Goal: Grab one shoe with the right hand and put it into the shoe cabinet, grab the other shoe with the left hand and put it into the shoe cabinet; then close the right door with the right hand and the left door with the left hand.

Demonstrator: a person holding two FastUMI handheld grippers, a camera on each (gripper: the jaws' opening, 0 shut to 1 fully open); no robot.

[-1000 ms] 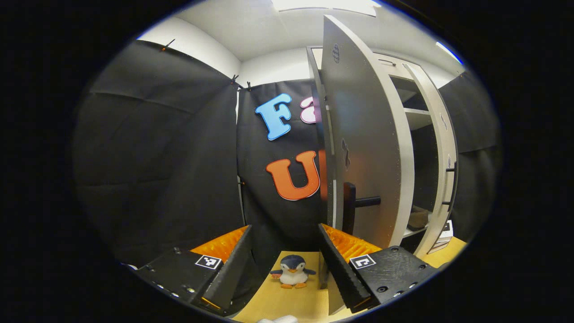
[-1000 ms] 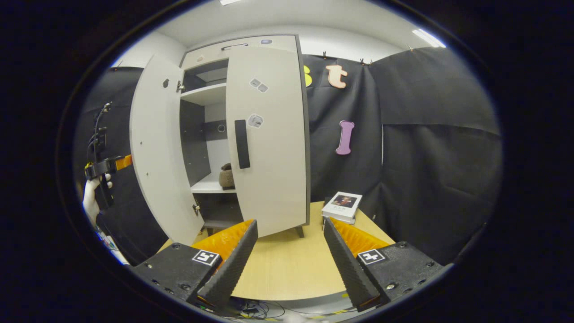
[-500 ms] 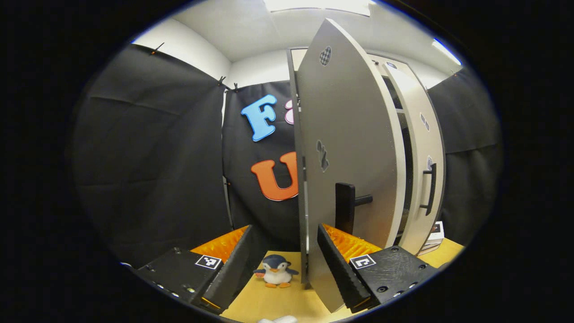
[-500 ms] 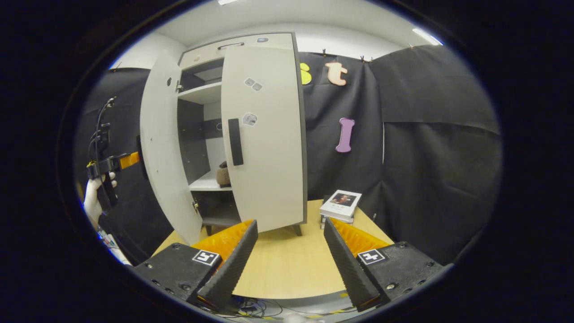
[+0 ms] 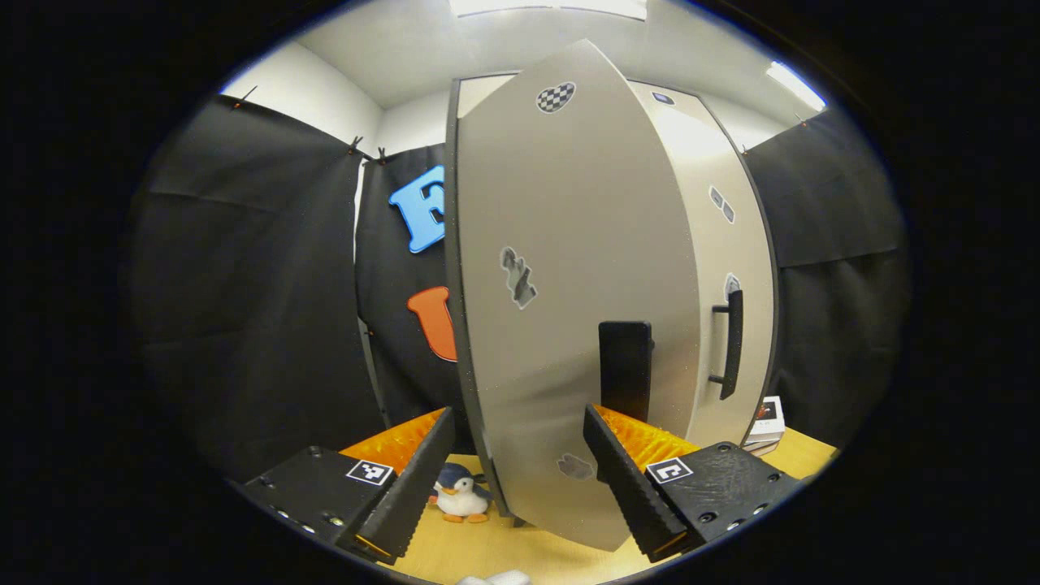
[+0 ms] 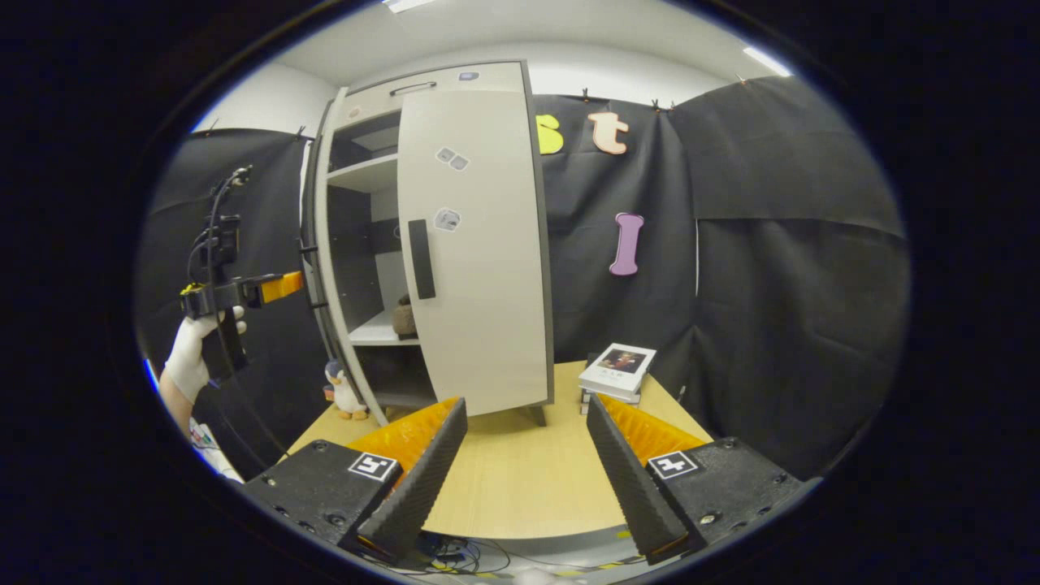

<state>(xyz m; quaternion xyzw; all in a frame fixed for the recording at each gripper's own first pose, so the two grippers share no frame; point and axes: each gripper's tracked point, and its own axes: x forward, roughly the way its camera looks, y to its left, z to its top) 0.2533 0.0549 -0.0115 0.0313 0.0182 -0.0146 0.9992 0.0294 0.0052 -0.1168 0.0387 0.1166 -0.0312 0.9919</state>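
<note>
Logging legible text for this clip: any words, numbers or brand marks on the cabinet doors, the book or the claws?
Door stickers: patterns or pictures, no words legible.
Book: cover print too small to read.
Square tags: coded patterns, no text.

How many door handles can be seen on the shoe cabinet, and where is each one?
2. One handle sits on the left door, just beyond the left gripper. The other handle is on the right door.
</note>
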